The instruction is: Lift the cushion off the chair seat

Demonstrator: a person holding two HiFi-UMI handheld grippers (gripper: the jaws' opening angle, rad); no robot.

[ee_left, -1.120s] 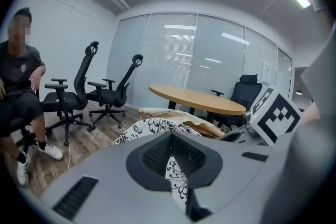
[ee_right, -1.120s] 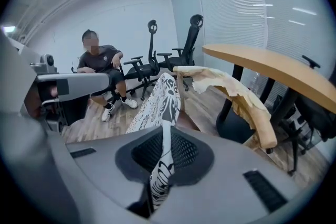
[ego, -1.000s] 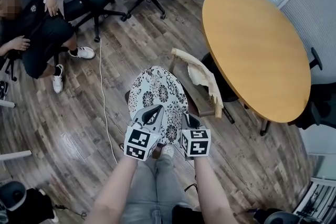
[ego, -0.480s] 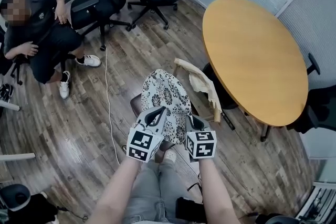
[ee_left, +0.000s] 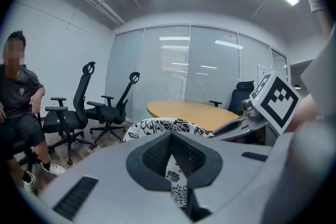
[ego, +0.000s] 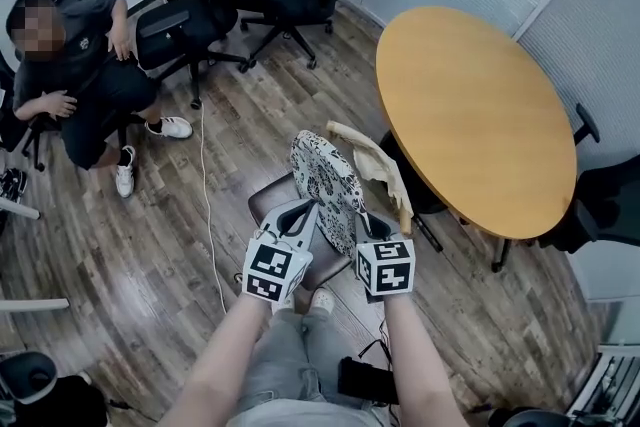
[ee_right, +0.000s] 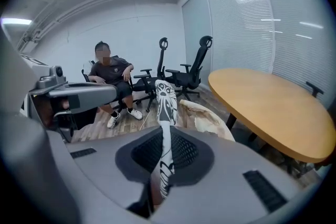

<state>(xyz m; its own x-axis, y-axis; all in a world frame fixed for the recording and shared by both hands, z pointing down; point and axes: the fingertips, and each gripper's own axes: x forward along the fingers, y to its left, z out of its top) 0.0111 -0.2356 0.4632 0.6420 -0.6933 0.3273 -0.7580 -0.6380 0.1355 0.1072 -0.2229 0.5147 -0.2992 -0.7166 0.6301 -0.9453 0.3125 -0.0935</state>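
Both bare forearms reach forward from the bottom of the head view, left forearm (ego: 218,355) angled inward, right forearm (ego: 412,355) nearly straight. The left gripper (ego: 300,213) and right gripper (ego: 369,225) sit side by side, close together, marker cubes facing the camera. Both point forward and somewhat down, the right one more steeply. The left gripper's jaws are pinched on the cushion (ego: 325,177) fabric; the right gripper's jaws are clamped on its thin edge. Legs show below the arms.
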